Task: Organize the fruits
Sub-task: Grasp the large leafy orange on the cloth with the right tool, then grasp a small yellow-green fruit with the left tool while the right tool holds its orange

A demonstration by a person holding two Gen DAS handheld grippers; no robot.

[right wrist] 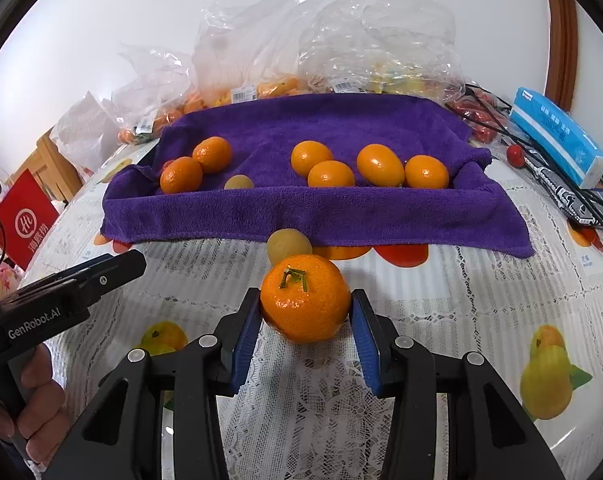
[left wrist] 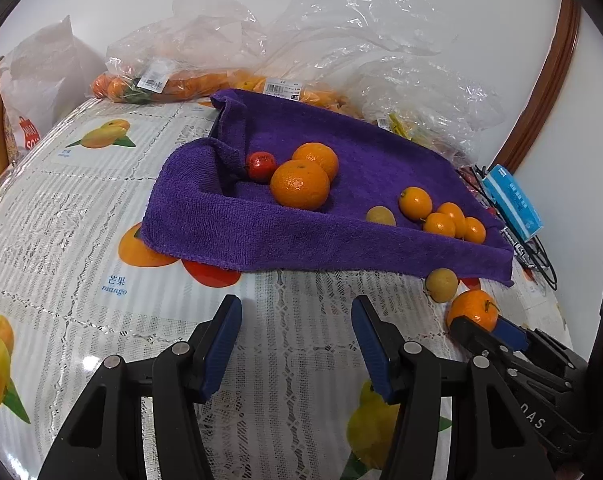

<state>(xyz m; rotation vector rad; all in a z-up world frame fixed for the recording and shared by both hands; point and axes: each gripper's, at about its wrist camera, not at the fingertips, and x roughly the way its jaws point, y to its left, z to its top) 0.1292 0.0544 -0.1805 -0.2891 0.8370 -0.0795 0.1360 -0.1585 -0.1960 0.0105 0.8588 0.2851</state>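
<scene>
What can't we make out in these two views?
- Bagged fruit, right wrist view: crinkled plastic blurs it; kinds unclear.
- What lies under the purple towel, both views: the towel covers it.
- Small red fruit: in the right wrist view almost hidden behind a mandarin.
- Price label, left wrist view: print too small.

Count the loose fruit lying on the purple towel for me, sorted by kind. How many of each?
On the purple towel:
Large orange mandarins: 2
Small orange kumquats: 4
Tan round fruit: 1
Small red fruit: 1
Total: 8
</scene>
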